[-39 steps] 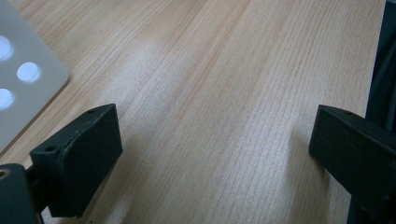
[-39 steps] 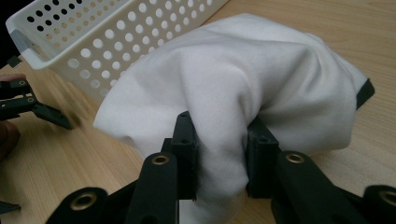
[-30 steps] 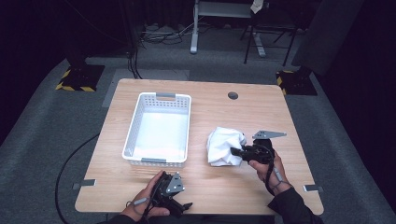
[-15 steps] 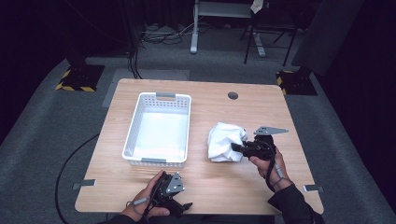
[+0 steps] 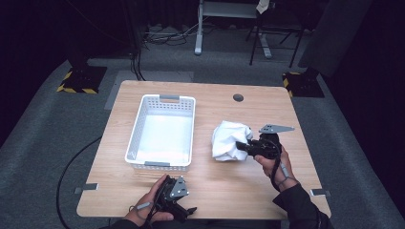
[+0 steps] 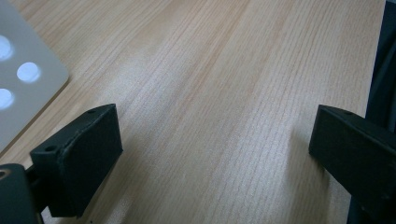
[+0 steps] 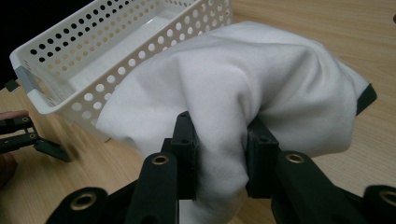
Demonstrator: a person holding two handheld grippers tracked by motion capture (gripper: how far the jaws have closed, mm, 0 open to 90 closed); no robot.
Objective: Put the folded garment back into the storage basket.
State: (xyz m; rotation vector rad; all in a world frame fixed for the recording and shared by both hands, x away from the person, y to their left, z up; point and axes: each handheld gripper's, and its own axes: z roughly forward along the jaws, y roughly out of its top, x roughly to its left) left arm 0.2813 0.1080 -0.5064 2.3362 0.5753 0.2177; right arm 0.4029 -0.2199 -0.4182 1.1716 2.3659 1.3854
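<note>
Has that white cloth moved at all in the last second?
Yes, slightly. The white cloth, pinched in the right claw, has shifted a little farther from the white basket, toward the table's right edge.

The right claw (image 5: pixel 242 147), clamped on the white cloth (image 5: pixel 228 140), has shifted slightly away from the person's edge of the desk (image 5: pixel 267 102), the cloth moving with it.

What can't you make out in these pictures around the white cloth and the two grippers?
- White cloth: its dark trim is mostly tucked behind folds in the right gripper view.
- Right gripper: the cloth covers its jaw tips in the high view.
- Left gripper: the frame edge cuts off its right jaw in the left gripper view.
</note>
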